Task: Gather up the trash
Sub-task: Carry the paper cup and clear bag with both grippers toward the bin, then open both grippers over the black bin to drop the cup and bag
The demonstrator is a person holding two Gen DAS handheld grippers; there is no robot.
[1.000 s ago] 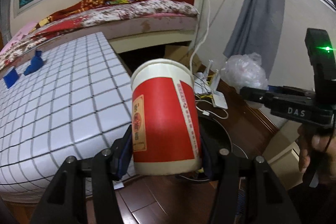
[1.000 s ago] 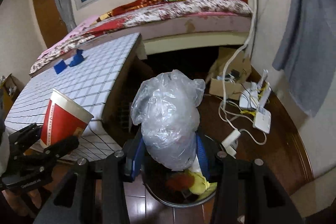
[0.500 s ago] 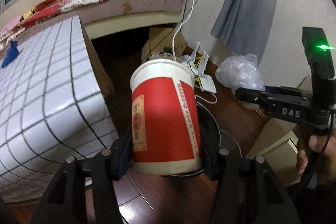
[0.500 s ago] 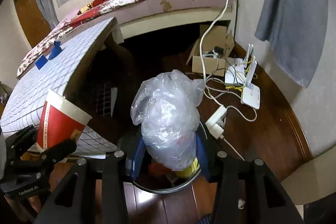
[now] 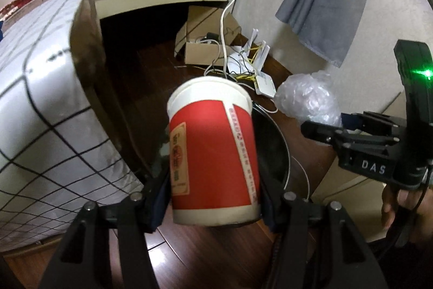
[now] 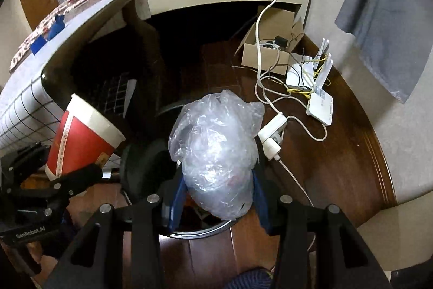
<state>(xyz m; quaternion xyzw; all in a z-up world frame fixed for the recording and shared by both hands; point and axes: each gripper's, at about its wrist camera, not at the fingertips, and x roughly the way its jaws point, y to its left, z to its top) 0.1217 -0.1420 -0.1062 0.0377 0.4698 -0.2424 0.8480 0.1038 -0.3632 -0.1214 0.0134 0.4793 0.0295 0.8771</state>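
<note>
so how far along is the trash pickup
Done: both pieces are picked up. In hand: the left gripper, jaws opening, has the red paper cup between them; the right gripper holds the crumpled plastic bag. Both hang over the dark bin. Left: dropping them in; neither is in the bin yet.

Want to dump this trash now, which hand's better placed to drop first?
Probably right: its plastic bag hangs over the bin. The left gripper's jaws are opening around the red cup, beside the bin.
</note>
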